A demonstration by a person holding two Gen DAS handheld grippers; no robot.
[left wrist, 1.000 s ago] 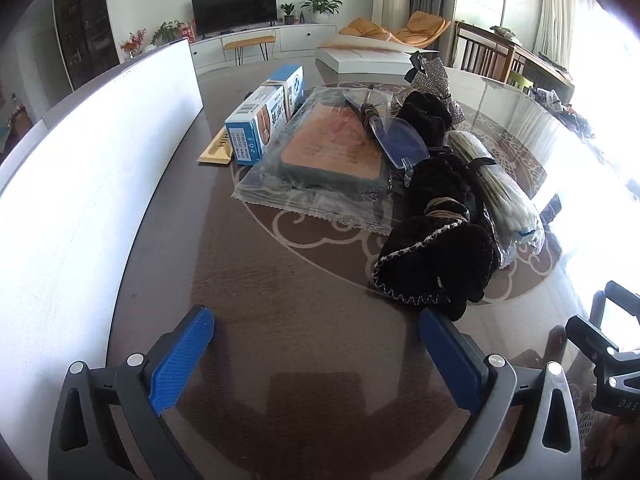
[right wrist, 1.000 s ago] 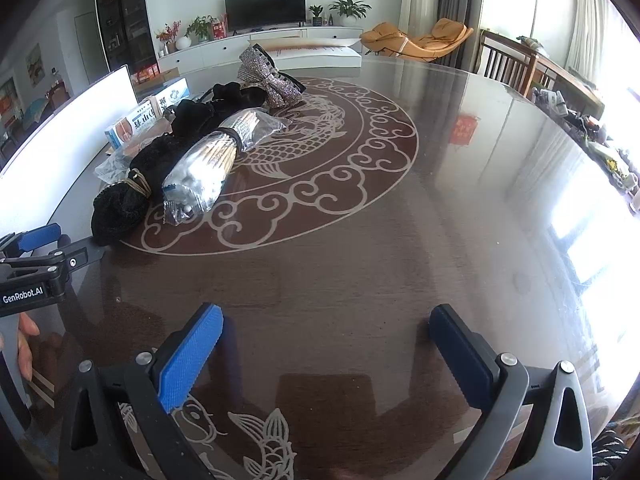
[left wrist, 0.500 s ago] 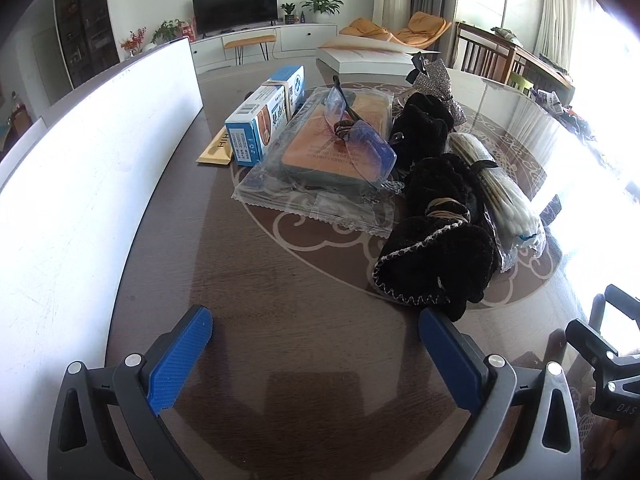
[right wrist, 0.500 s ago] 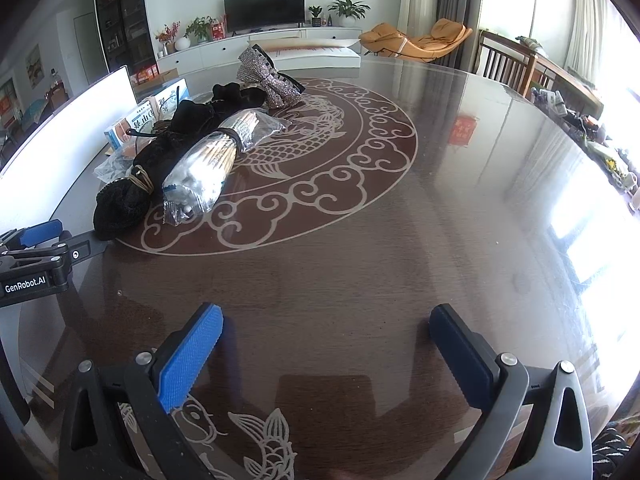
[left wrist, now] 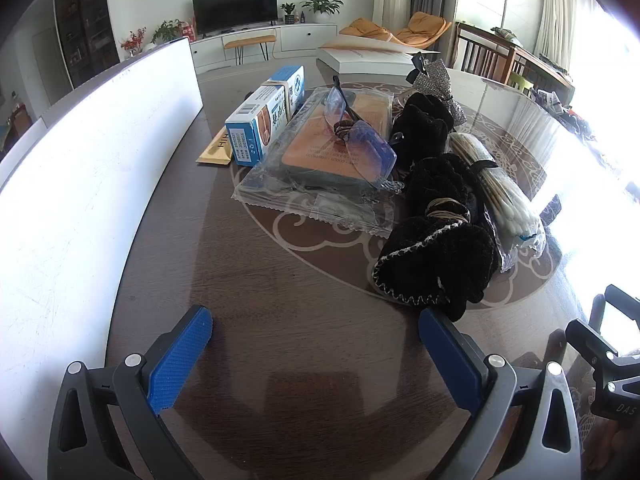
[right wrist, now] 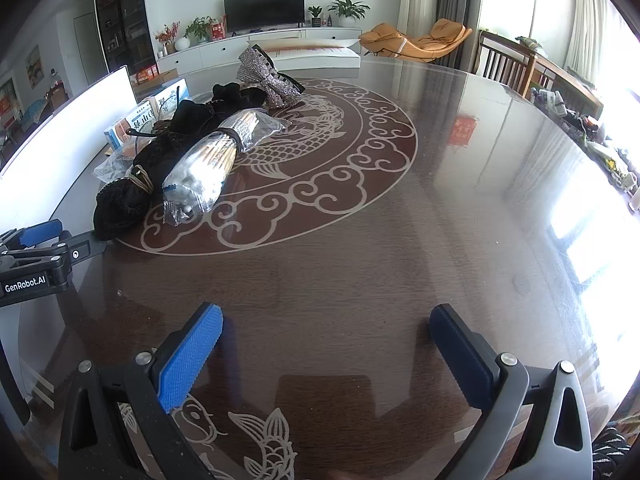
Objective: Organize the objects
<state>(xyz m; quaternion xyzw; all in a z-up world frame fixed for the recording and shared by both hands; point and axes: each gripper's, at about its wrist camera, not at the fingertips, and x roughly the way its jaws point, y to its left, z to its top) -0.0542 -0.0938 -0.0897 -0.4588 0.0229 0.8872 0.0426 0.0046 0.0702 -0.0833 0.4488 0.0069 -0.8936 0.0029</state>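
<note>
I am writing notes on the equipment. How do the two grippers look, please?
Both look alike. The left gripper and right gripper have dark grey frames with triangular cut-outs and silver screws. The fingers carry textured blue pads. A black body bears white "GenRobot.AI" lettering.

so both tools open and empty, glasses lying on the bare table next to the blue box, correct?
Not quite. In the left wrist view the glasses lie on the clear-wrapped orange pack, not the bare table. The blue box is beside that pack. Left tool and right tool are open and empty.
</note>
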